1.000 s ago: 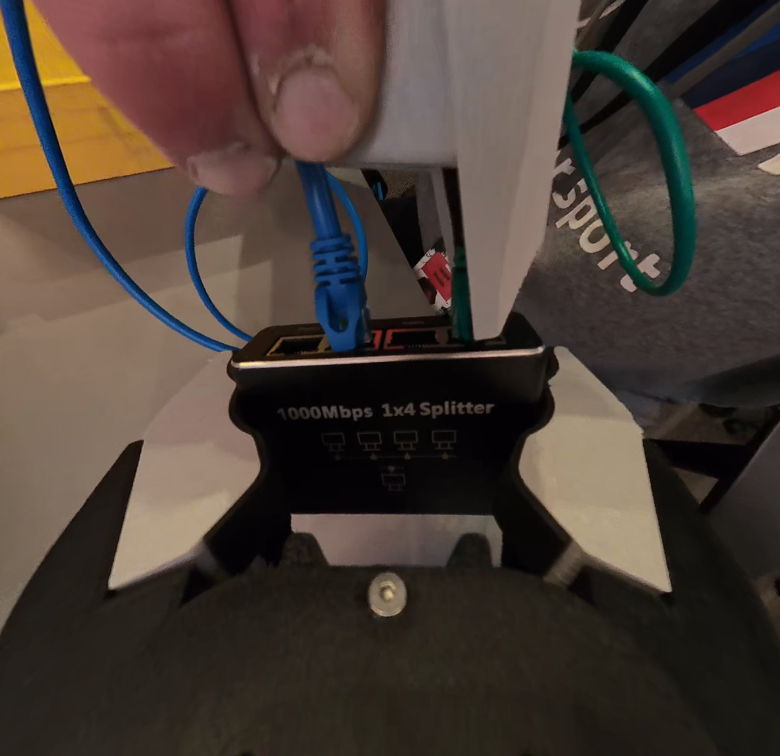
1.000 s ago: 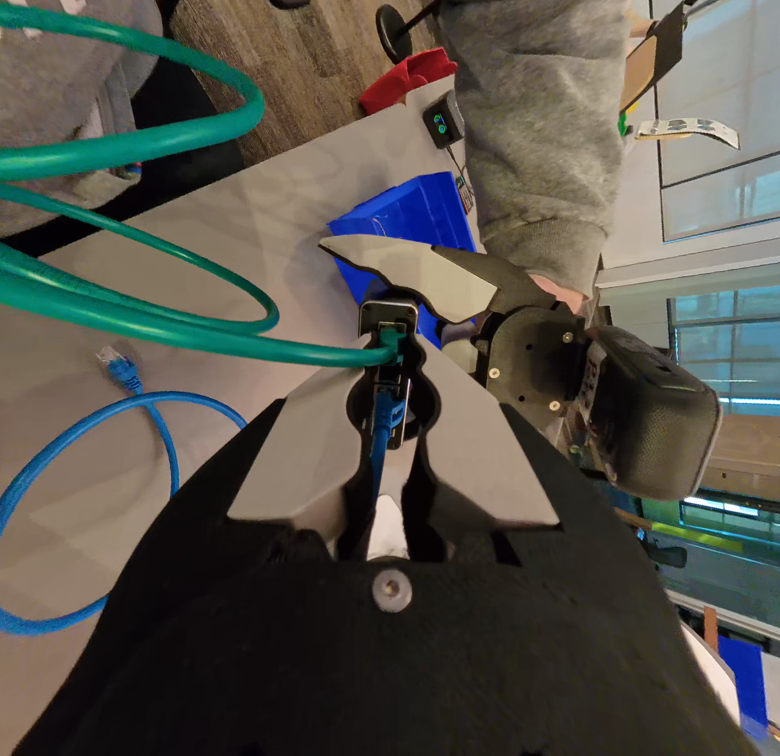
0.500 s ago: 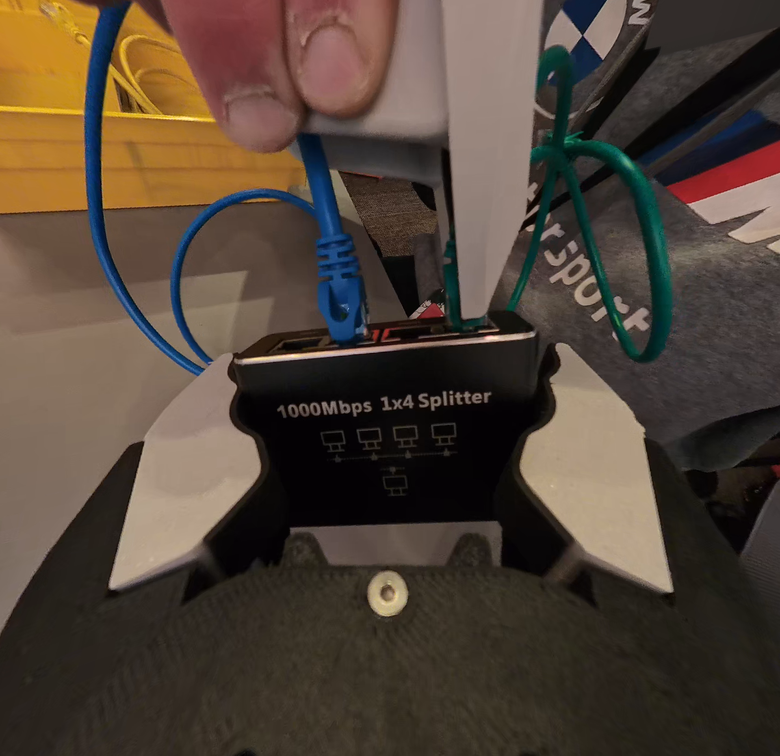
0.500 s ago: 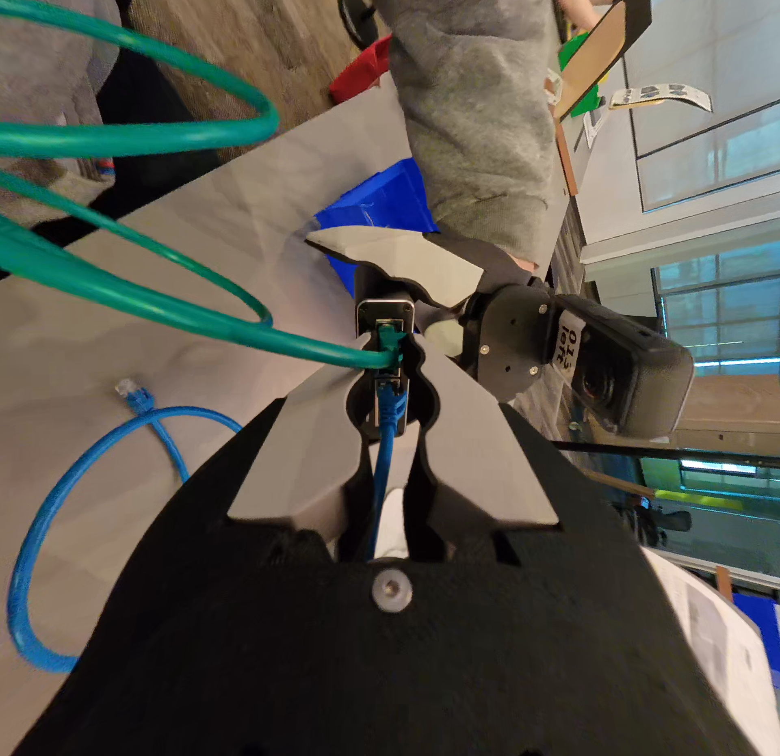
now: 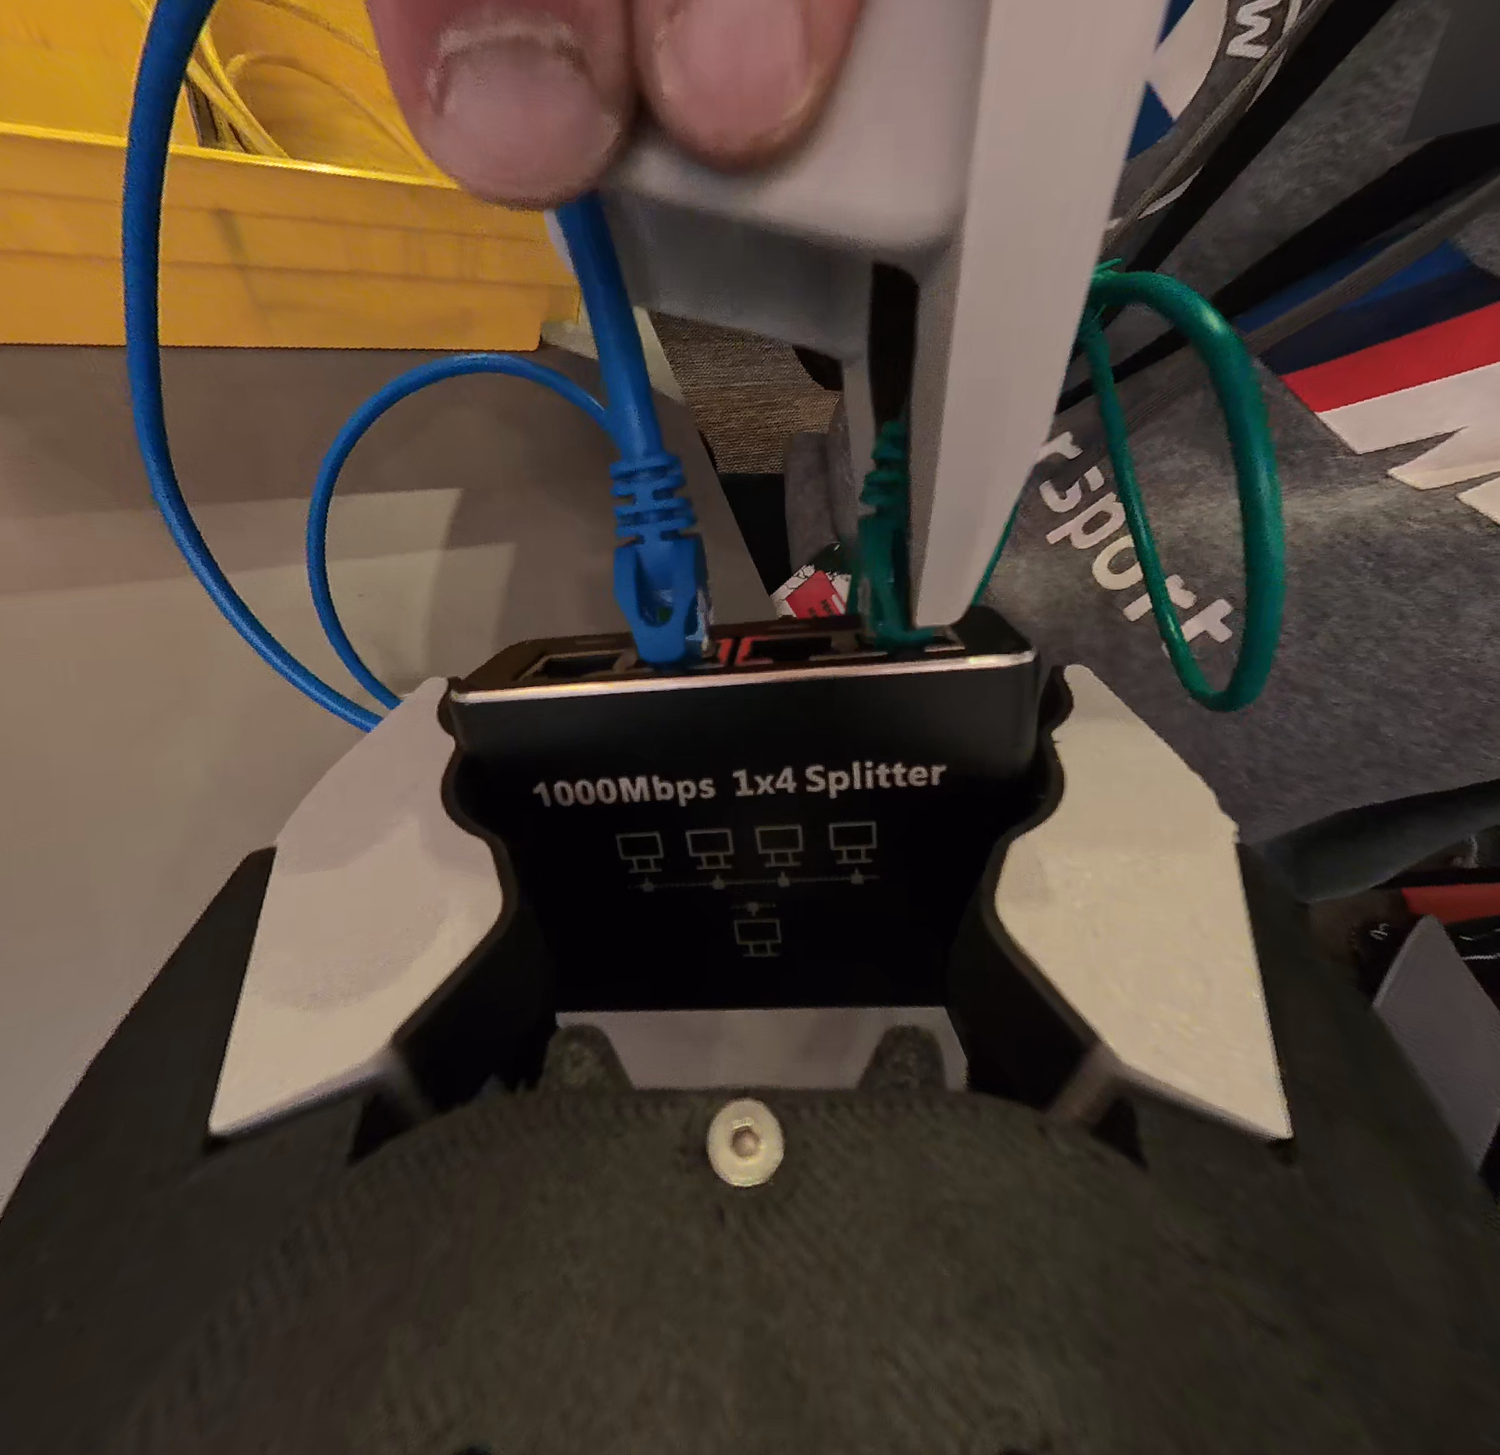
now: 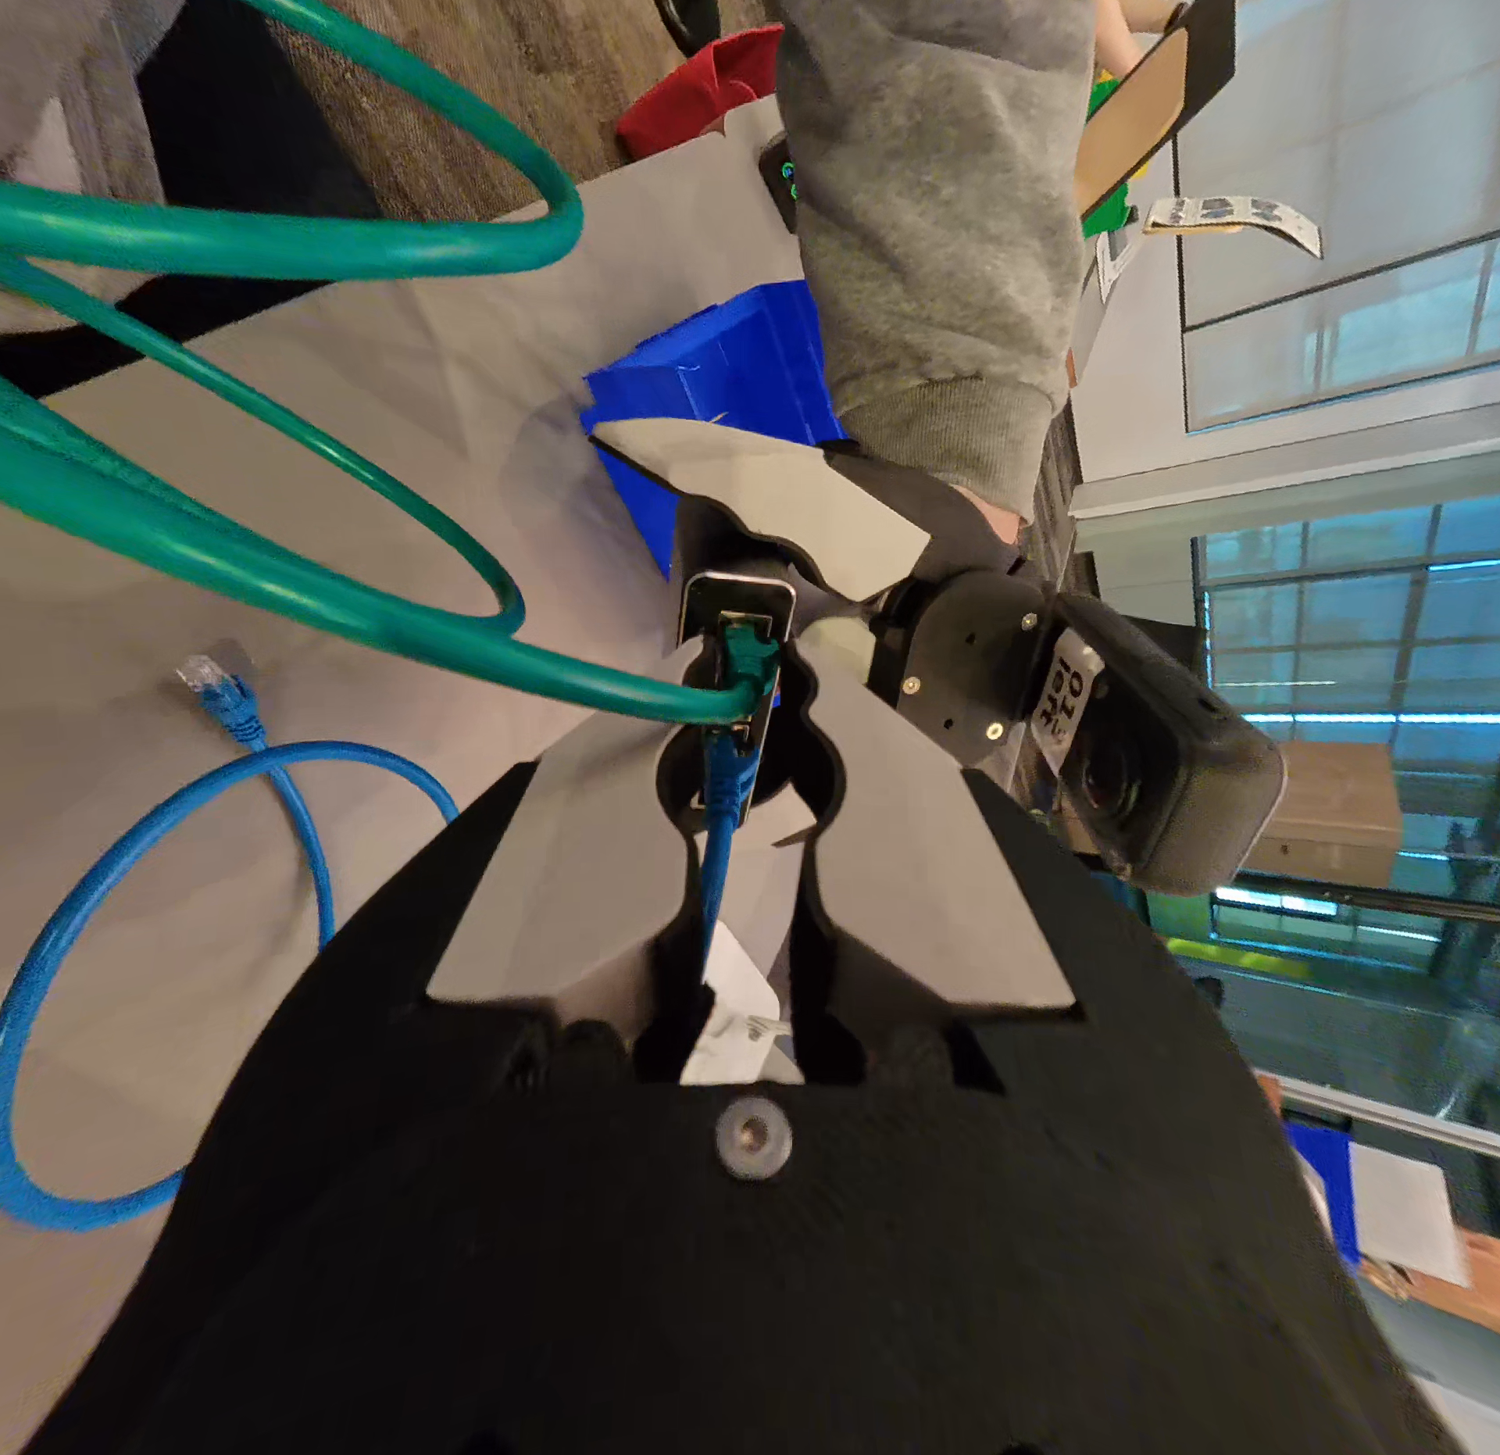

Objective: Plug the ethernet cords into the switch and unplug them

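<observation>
My left gripper (image 5: 743, 685) is shut on a black four-port switch (image 5: 743, 848), one white finger on each side of it. A blue ethernet cord (image 5: 649, 539) is plugged into the second port from the left. A green ethernet cord (image 5: 881, 539) is plugged into the rightmost port. My right gripper (image 6: 747, 661) comes in from above and is shut on the green plug (image 6: 747, 653); its white finger (image 5: 998, 361) stands against the plug. The blue cord (image 6: 718, 831) runs through the gap between the right fingers. The switch's port face (image 6: 734, 604) also shows there.
A person's fingers (image 5: 609, 76) rest on the right gripper. A yellow bin (image 5: 243, 239) stands behind on the grey table (image 5: 122, 604). The blue cord's free end (image 6: 223, 689) lies on the table. A blue bin (image 6: 730, 361) and a grey sleeve (image 6: 933, 239) are beyond the switch. About 5 centimeters separates my left fingertips from my right.
Both grippers and the switch have shifted together against the background, bringing more of the yellow bin into view. More of the green plug shows beside the right finger. Both grips are unchanged.
</observation>
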A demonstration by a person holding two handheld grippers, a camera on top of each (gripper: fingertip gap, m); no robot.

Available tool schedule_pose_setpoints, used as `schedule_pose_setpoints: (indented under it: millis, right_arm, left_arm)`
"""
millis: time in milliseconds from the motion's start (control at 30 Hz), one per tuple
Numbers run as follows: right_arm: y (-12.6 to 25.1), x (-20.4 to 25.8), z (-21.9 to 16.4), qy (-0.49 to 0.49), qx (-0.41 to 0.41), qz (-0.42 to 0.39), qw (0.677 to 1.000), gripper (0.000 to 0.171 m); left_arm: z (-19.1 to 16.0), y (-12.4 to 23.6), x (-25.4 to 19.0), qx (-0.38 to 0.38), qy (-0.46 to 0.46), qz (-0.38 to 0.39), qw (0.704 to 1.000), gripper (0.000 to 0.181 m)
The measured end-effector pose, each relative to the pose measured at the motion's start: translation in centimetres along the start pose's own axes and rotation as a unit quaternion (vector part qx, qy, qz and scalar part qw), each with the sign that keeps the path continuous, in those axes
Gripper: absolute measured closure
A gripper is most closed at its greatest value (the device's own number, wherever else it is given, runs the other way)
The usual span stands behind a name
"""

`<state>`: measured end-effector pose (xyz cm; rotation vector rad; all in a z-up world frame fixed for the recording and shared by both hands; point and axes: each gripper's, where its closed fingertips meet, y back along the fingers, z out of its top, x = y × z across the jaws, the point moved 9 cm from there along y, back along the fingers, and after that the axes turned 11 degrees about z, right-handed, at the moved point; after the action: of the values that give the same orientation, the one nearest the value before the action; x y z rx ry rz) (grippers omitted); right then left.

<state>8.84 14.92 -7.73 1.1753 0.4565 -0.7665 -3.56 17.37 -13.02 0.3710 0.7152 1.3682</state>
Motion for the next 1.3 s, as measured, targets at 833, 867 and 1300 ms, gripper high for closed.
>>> schedule_pose_setpoints:
  millis: [833, 867, 1300]
  right_arm:
    - [-1.0, 0.2, -1.0, -0.056, -0.055, 0.131, 0.988, 0.165]
    - [-0.8, 0.2, -1.0, -0.061, -0.059, 0.127, 0.988, 0.165]
    - [-0.8, 1.6, -1.0, -0.042, 0.023, 0.080, 0.996, 0.162]
  left_arm:
    - [-0.8, -2.1, 0.2, 0.032, -0.030, 0.018, 0.999, 0.055]
    - [-0.8, -2.1, 0.2, 0.020, -0.023, 0.012, 0.999, 0.056]
    - [-1.7, -3.1, 0.7, -0.044, 0.025, 0.027, 0.998, 0.055]
